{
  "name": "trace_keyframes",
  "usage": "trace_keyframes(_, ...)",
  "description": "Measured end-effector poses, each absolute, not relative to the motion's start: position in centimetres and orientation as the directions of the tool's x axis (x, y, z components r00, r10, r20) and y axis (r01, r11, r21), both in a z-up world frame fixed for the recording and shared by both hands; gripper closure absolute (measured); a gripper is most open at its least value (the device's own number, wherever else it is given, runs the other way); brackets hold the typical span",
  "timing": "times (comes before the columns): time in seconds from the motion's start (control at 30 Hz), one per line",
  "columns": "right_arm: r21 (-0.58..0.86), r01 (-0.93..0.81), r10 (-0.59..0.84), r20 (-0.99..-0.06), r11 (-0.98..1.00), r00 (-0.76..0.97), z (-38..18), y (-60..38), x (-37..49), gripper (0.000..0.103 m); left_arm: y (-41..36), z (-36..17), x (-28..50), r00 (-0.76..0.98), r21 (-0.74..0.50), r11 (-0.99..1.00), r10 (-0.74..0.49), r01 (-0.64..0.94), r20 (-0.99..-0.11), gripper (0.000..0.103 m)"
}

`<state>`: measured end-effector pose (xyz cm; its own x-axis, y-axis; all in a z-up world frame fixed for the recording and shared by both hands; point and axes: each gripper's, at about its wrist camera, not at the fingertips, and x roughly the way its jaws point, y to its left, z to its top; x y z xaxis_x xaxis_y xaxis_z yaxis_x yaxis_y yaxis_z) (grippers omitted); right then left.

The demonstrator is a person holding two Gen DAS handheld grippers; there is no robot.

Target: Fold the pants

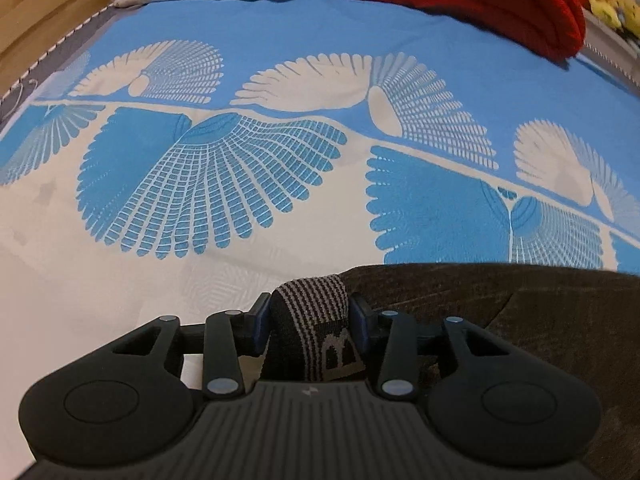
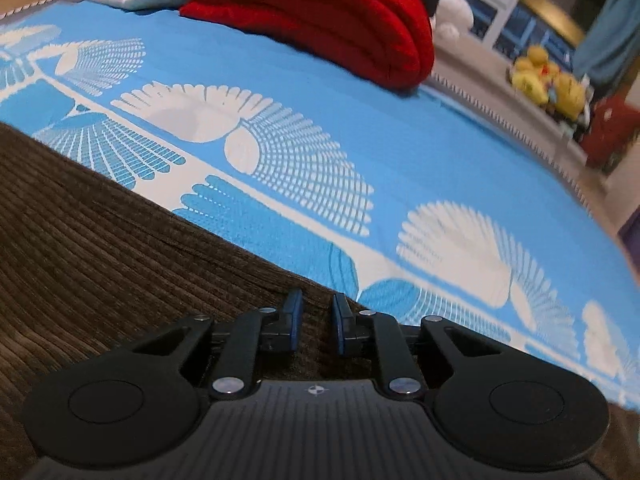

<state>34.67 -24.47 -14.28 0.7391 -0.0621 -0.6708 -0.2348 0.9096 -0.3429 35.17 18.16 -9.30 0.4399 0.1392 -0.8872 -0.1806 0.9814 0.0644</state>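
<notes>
Your left hand-held gripper (image 1: 308,322) has its jaws closed most of the way onto the striped elastic band (image 1: 310,308) at one end of the brown corduroy pants (image 1: 520,320), pinching it between the blue pads. The pants lie on the bed (image 1: 280,32), spread over the blue-and-white patterned cover and running off to the right from that grip.

Your right hand-held gripper (image 2: 317,322) sits low over the same pants (image 2: 100,240) near their far edge, jaws set narrowly apart with corduroy between them; whether the pads are truly biting the cloth is hard to tell from this angle.

The folding looks barely begun: both ends seem taken up, no fold is visible, and the whole fold is left to do.

The long axis seems to run side to side between your two hands, with the ribs following it. Red and grey folded blankets sit at the head of the bed.
</notes>
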Motion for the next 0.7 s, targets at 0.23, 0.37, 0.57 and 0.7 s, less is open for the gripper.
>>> trace_keyframes(0.23,-0.417,-0.251,-0.074,-0.625,0.874,0.777,-12.4,-24.5,33.8,0.085,17.0,-5.3,33.9,0.485,0.072,0.985,0.139,-0.154,-0.863,0.052)
trace_keyframes(0.37,-0.298,-0.163,-0.035,-0.564,0.940,0.825,-6.2,-26.7,31.6,0.073,15.5,-2.5,32.2,0.544,0.040,0.993,0.093,-0.108,-0.834,0.051)
trace_keyframes(0.57,-0.093,-0.037,-0.016,-0.515,0.995,0.857,1.7,-31.2,25.0,0.064,14.8,0.6,27.9,0.555,-0.046,0.996,0.006,-0.079,-0.832,0.050)
trace_keyframes(0.7,-0.078,0.012,-0.048,-0.477,0.997,0.877,5.2,-34.0,19.2,0.059,14.1,2.5,23.4,0.548,0.008,0.999,0.025,-0.033,-0.836,0.050)
